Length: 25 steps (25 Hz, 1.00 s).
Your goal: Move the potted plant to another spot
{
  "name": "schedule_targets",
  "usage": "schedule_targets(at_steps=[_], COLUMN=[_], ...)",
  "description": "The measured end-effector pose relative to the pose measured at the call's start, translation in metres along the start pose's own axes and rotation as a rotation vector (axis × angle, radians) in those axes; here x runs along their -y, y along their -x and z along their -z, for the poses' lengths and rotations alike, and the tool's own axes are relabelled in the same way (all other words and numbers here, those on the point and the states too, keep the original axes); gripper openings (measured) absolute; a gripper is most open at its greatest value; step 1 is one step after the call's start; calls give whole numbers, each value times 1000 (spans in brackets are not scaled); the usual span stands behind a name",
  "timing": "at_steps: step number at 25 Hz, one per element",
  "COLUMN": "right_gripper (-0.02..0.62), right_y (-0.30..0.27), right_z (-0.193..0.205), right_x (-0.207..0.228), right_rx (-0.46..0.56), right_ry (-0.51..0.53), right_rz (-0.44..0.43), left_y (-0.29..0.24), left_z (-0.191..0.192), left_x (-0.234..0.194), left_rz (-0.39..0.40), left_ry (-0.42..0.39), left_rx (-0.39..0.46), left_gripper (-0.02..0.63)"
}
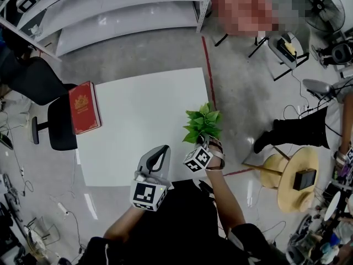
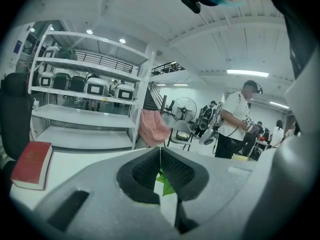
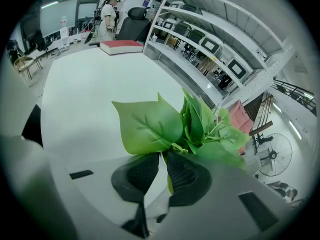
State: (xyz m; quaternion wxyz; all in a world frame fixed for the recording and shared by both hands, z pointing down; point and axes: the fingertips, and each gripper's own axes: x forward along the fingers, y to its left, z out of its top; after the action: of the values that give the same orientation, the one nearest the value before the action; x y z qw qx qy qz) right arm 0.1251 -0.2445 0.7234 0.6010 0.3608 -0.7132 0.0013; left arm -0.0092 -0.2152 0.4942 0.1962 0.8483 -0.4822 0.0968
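Note:
The potted plant [image 1: 202, 125] shows only as a bunch of bright green leaves over the right edge of the white table [image 1: 138, 109]; its pot is hidden. My right gripper [image 1: 205, 144] is shut on the plant's stem just under the leaves, which spread above the jaws in the right gripper view [image 3: 190, 129]. My left gripper [image 1: 160, 150] sits at the table's front edge, left of the plant, with its jaws shut and nothing in them. In the left gripper view a bit of green leaf [image 2: 165, 181] shows beyond the closed tips.
A red book [image 1: 84, 107] lies on the table's left edge. A black chair [image 1: 55, 123] stands left of the table and white shelving [image 1: 121, 10] behind it. On the right are a round wooden stool [image 1: 298, 178], cables and a person's leg [image 1: 298, 131].

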Motion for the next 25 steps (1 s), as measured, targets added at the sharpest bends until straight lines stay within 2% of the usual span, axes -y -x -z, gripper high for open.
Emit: schedule_targets(at_steps=[14,25], right_gripper=[15,15], right_y=[-10,-5], right_z=[-4,-4], right_x=[-7,-1], right_rx=[-29,-15], right_ry=[114,83], right_rz=[-20,-39], left_y=[3,14], left_z=[0,0], left_x=[-8,-7], left_rz=[-8,-20], left_ry=[3,10], left_rx=[22,27], left_gripper=[18,18])
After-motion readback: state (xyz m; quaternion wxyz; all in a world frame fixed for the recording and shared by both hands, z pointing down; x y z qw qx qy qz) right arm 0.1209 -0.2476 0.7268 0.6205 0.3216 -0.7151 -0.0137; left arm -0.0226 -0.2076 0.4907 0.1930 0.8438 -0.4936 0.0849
